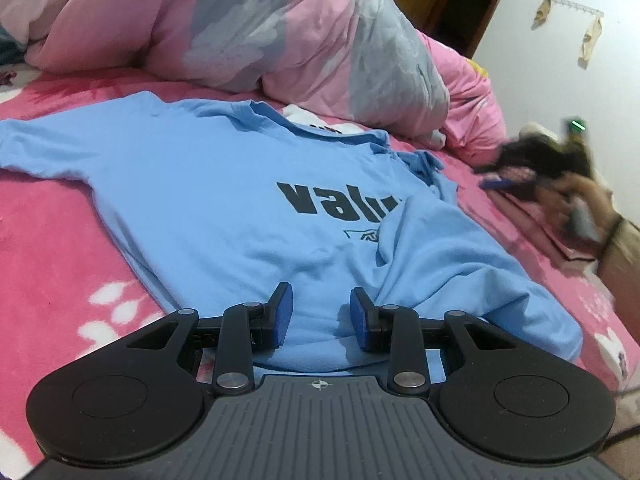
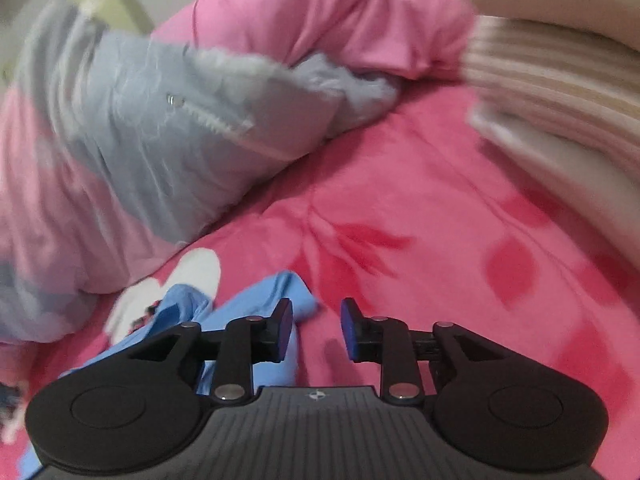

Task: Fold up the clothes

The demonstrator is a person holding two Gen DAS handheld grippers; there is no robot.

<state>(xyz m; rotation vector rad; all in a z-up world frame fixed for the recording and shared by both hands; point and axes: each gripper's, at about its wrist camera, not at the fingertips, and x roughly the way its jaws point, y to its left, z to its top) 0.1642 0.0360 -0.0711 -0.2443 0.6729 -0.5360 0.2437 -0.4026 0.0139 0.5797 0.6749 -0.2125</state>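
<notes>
A light blue T-shirt with black lettering lies front up on the pink bed, collar toward the pillows; its right side is folded over the print. My left gripper hovers open over the shirt's hem with nothing between its fingers. At the far right of the left wrist view, blurred, a person's hand holds my right gripper. In the right wrist view my right gripper stands open above the pink cover, just right of a bunched blue sleeve; nothing is held.
A rumpled pink and grey duvet is piled at the head of the bed. A white garment peeks out beside the shirt's collar. Pink floral bedding spreads to the right, with a striped cream cushion at its far edge.
</notes>
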